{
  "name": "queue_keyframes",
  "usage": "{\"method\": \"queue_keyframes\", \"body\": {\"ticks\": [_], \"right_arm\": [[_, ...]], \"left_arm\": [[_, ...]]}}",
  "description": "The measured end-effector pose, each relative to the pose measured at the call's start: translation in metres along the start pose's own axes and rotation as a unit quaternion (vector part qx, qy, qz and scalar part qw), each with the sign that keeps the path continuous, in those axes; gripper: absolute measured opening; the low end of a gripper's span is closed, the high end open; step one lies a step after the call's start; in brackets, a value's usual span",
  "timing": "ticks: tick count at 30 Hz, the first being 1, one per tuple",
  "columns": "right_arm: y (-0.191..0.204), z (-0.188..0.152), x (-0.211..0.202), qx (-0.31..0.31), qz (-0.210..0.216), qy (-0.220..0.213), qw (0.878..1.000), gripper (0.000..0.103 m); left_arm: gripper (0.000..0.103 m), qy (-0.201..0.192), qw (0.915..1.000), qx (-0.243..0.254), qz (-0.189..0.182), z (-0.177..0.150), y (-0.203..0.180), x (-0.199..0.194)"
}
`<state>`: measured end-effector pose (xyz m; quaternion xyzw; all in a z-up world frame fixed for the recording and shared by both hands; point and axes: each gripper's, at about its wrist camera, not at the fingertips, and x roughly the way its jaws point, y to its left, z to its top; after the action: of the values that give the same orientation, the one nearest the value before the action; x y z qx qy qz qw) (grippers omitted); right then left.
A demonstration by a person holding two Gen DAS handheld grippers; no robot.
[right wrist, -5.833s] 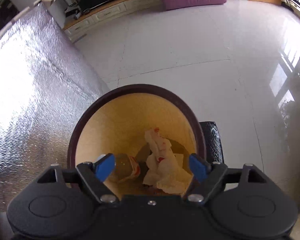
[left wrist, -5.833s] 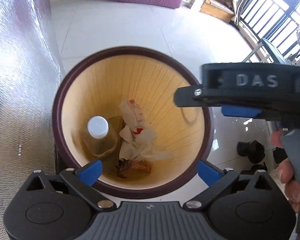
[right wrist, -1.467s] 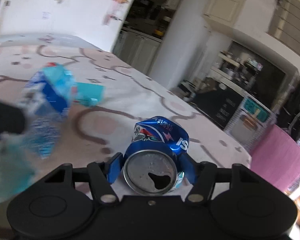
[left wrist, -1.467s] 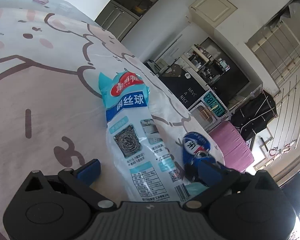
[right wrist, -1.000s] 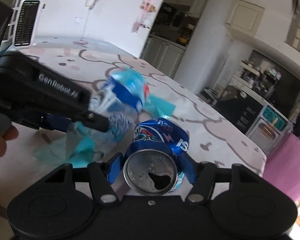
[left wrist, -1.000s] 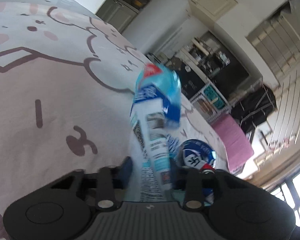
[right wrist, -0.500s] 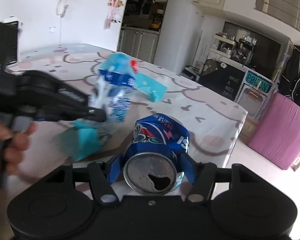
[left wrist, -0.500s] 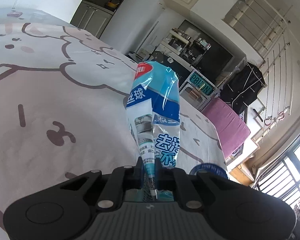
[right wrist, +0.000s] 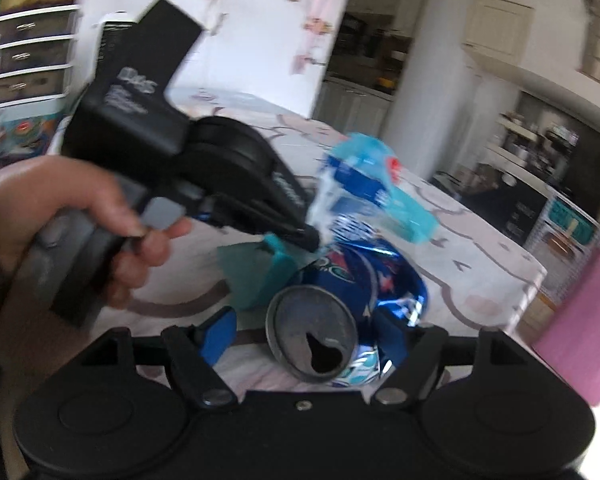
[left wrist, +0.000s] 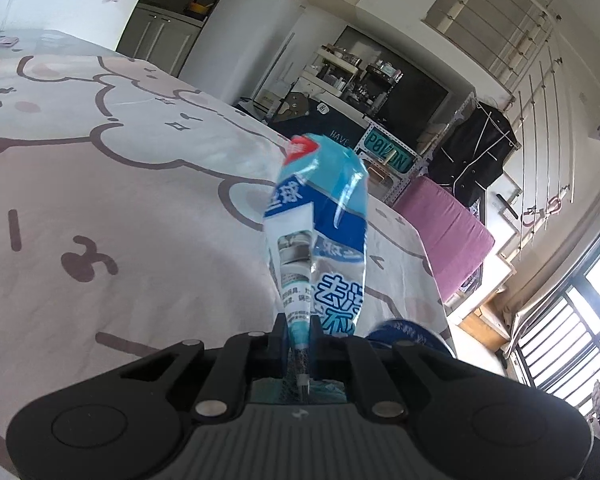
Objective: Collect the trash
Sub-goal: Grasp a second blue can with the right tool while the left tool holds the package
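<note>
My left gripper (left wrist: 300, 344) is shut on a blue and white plastic packet (left wrist: 320, 236), which stands up from the jaws above the table. The packet (right wrist: 364, 176) and the left gripper (right wrist: 308, 236) also show in the right wrist view. A crushed blue soda can (right wrist: 340, 308) sits between the fingers of my right gripper (right wrist: 304, 336). The jaws stand wider than the can; the left pad (right wrist: 216, 336) is clear of it and the right pad (right wrist: 392, 338) is close against it. The can's blue edge (left wrist: 404, 330) shows in the left wrist view.
The table has a pink cloth with a cartoon print (left wrist: 120, 208). A teal scrap (right wrist: 256, 272) lies on the table by the can. A pink cushioned seat (left wrist: 452, 240) stands past the table's far end. Shelves and cabinets line the back wall.
Both grippers left the bin and came to the table. The left shut on the packet and lifted it. The right gripper's jaws have spread wider around the can in the last half second.
</note>
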<state>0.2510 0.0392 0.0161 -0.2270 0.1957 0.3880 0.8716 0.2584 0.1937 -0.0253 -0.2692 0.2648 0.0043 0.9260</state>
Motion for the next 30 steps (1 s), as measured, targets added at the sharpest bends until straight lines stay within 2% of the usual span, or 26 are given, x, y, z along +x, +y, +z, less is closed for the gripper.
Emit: {"method": "queue_keyframes", "body": {"ticks": [2, 6, 15, 22, 30], "right_arm": [[-0.001, 0.003, -0.003, -0.001, 0.016, -0.002, 1.0, 0.068], [-0.007, 0.008, 0.001, 0.012, 0.011, 0.001, 1.0, 0.047], [-0.007, 0.003, 0.004, 0.051, -0.007, -0.014, 0.999, 0.045], [-0.024, 0.001, -0.005, 0.106, -0.057, -0.027, 0.992, 0.043], [-0.039, -0.007, -0.021, 0.143, -0.088, -0.045, 0.985, 0.041]], "left_arm": [[0.008, -0.001, 1.0, 0.005, 0.0, 0.0, -0.001, 0.0], [0.008, -0.001, 1.0, 0.01, 0.0, -0.001, -0.002, -0.001], [0.007, -0.008, 0.9999, 0.006, 0.001, 0.0, -0.001, -0.005], [0.006, -0.023, 0.9995, 0.017, 0.013, 0.0, -0.006, -0.012], [0.006, -0.038, 0.9987, 0.031, 0.014, -0.002, -0.015, -0.023]]}}
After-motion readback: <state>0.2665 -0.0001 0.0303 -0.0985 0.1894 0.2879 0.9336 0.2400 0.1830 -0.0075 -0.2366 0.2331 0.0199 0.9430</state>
